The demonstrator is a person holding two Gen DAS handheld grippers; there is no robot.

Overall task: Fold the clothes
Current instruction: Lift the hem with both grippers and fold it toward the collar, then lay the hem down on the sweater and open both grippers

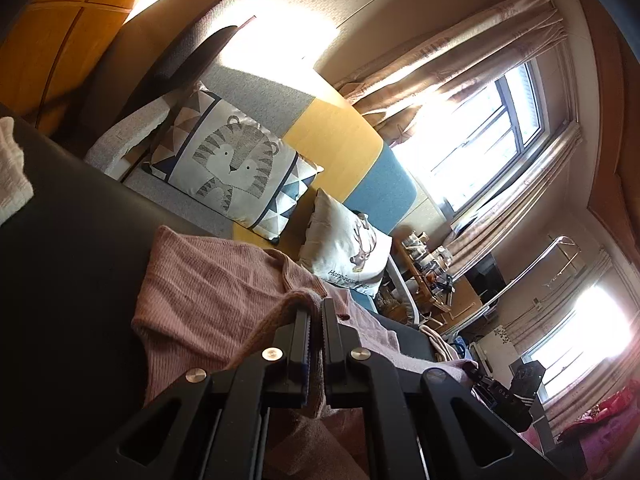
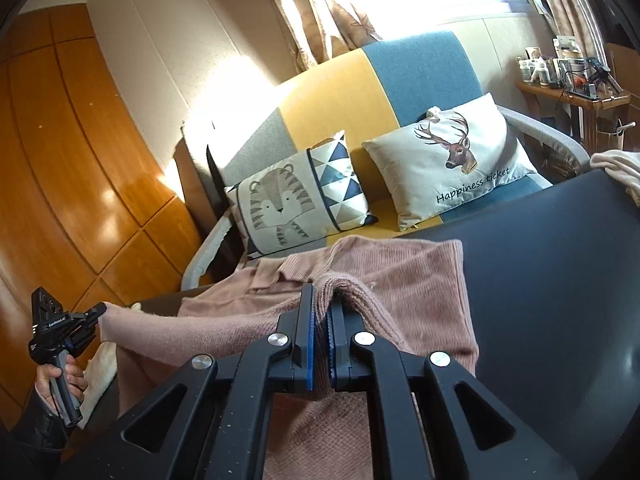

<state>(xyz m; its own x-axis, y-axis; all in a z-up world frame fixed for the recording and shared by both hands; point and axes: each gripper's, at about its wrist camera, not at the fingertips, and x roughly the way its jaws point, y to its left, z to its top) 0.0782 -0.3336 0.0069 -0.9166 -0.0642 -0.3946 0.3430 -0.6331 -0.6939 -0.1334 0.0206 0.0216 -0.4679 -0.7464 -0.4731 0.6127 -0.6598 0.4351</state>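
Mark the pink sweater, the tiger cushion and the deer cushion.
pink sweater (image 2: 420,280), right wrist view, flat ribbed body.
tiger cushion (image 1: 228,160), left wrist view, tiger's face.
deer cushion (image 2: 460,152), right wrist view, deer's head.

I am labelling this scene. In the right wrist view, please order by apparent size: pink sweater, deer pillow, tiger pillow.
1. pink sweater, though it is nearest the camera
2. deer pillow
3. tiger pillow, only slightly smaller than the deer pillow

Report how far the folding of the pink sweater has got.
Done: little; no finished fold shows. The pink sweater lies part spread on the dark table, collar toward the sofa.
In hand: the right gripper and left gripper are each shut on a pinch of its knit, lifting an edge, apparently for a first fold.
Left: lay that fold down and finish; a cream garment waits at the table's corner.
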